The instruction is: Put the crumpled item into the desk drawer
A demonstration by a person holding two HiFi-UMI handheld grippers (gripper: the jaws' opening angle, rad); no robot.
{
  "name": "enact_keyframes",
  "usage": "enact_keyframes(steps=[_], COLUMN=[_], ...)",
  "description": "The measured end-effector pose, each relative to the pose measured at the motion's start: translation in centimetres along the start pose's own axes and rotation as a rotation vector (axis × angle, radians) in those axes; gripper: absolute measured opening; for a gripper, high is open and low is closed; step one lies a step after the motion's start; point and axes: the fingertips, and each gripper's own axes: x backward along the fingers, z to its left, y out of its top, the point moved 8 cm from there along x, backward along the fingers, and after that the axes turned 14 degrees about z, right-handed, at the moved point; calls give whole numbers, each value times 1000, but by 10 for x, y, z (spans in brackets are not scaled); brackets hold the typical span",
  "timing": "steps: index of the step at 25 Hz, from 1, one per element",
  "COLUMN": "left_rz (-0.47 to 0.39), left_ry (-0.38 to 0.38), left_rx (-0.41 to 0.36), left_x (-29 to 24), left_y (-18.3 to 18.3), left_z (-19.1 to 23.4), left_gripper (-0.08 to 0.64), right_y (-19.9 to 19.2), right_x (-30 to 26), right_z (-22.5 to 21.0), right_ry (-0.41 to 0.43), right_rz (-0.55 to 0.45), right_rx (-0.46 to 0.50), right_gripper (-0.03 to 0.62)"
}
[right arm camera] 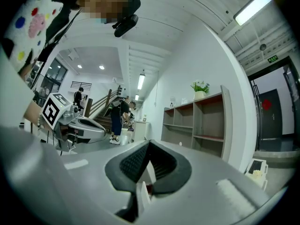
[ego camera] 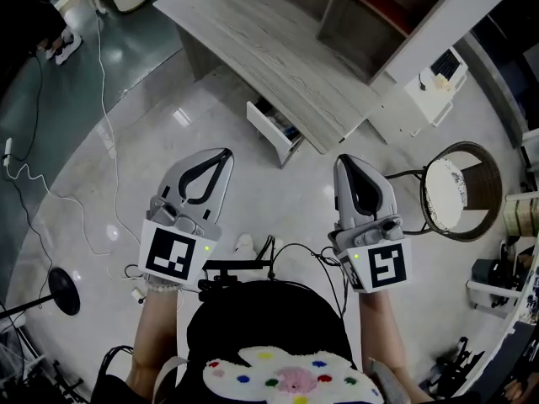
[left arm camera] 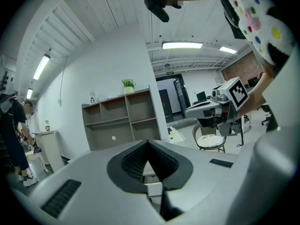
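Note:
The wood-grain desk [ego camera: 278, 45] stands ahead of me, and its white drawer [ego camera: 273, 132] is pulled open under the near edge. My left gripper [ego camera: 225, 153] and right gripper [ego camera: 343, 160] hover side by side over the floor, short of the drawer, both pointing toward it. Each is shut with nothing between its jaws. The left gripper view has the closed tips [left arm camera: 148, 142] aimed at the drawer [left arm camera: 152, 184]. In the right gripper view the tips [right arm camera: 149, 142] are likewise together. A small pale lump [ego camera: 244, 243] lies on the floor near my body; I cannot tell what it is.
A round wicker chair [ego camera: 459, 190] with a white seat stands to the right. An open shelf unit [ego camera: 370, 7] rises behind the desk. White cables [ego camera: 101, 124] trail over the glossy floor at left, and a black round stand base [ego camera: 63, 291] sits lower left. People stand by stairs [right arm camera: 119, 121].

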Motion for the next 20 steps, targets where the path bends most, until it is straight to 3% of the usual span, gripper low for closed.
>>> enact_keyframes(steps=[20], left_rz=[11], left_ry=[-22], left_rx=[-13], left_x=[-9], left_y=[2], left_z=[-2], left_gripper=[6], right_y=[-2], right_x=[-8], right_z=[-4], right_ry=[-4], right_rz=[25], right_rx=[-3], right_gripper=[9])
